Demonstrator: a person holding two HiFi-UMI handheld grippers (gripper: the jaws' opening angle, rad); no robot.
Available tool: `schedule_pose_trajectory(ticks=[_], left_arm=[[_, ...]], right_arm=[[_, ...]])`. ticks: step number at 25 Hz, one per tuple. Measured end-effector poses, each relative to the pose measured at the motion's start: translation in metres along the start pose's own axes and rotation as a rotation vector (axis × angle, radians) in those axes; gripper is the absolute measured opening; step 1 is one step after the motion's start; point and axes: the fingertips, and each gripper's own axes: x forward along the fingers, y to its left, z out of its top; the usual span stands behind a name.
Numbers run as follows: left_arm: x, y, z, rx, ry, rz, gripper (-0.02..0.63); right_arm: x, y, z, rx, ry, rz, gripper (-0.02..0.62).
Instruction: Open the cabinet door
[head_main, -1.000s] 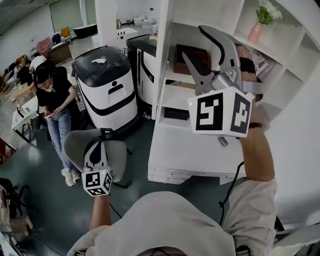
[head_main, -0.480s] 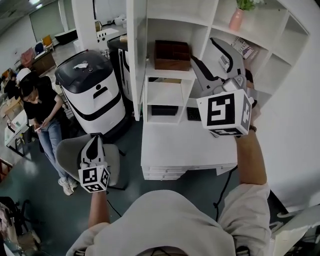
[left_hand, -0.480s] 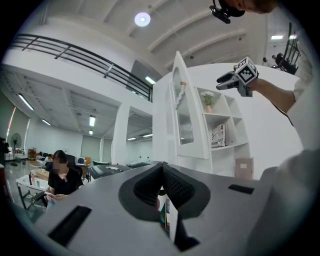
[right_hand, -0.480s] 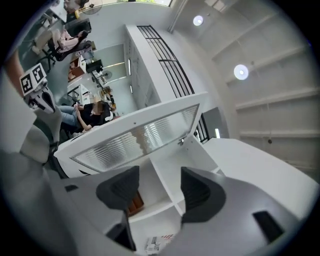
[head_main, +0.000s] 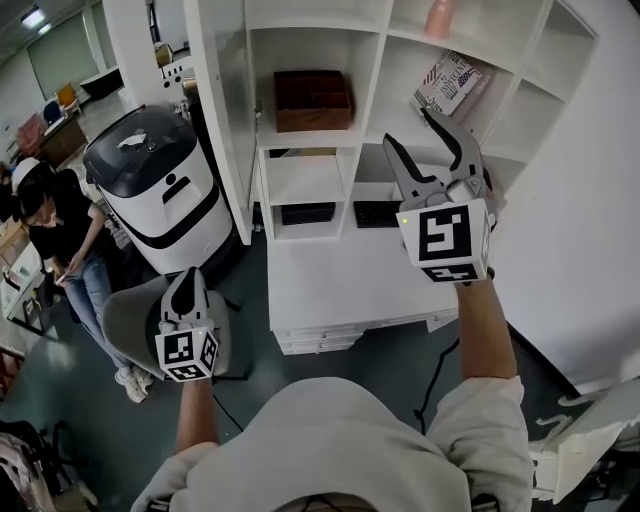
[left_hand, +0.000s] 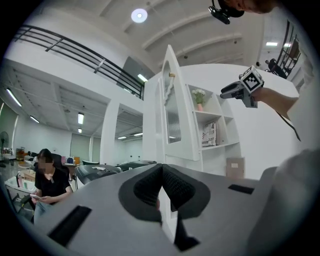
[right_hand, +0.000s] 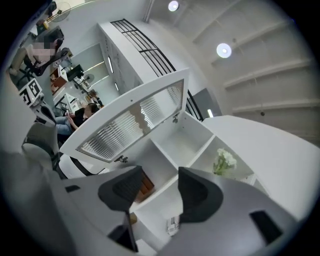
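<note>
The white cabinet door (head_main: 222, 120), with ribbed glass (right_hand: 130, 125), stands swung out from the shelf unit. It shows edge-on in the left gripper view (left_hand: 172, 117). My right gripper (head_main: 412, 128) is raised in front of the open shelves, apart from the door. Its jaws have just been closing a little but still stand open (right_hand: 159, 180), with only shelves showing through the gap. My left gripper (head_main: 185, 275) hangs low at the left, over a grey chair, far from the cabinet. Its pads meet (left_hand: 161, 175) with nothing between them.
A white desk (head_main: 340, 285) with a keyboard (head_main: 375, 213) stands under the shelves. The shelves hold a brown box (head_main: 312, 98), a book (head_main: 445, 82) and a pink vase (head_main: 438, 18). A black-and-white machine (head_main: 150, 190) and a standing person (head_main: 50, 230) are at the left.
My right gripper has dropped lower and rolled, so both fingers now point up at the shelves. The view has swung so the cabinet sits more to the middle. The left gripper has shifted slightly.
</note>
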Motion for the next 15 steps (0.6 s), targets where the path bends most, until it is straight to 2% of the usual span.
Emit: schedule_pose_trajectory(ticks=[15], left_arm=[[0.038, -0.057, 0.001, 0.030, 0.010, -0.099, -0.002]], right_arm=[[-0.027, 0.021, -0.099, 0.243, 0.088, 0.005, 0.196]])
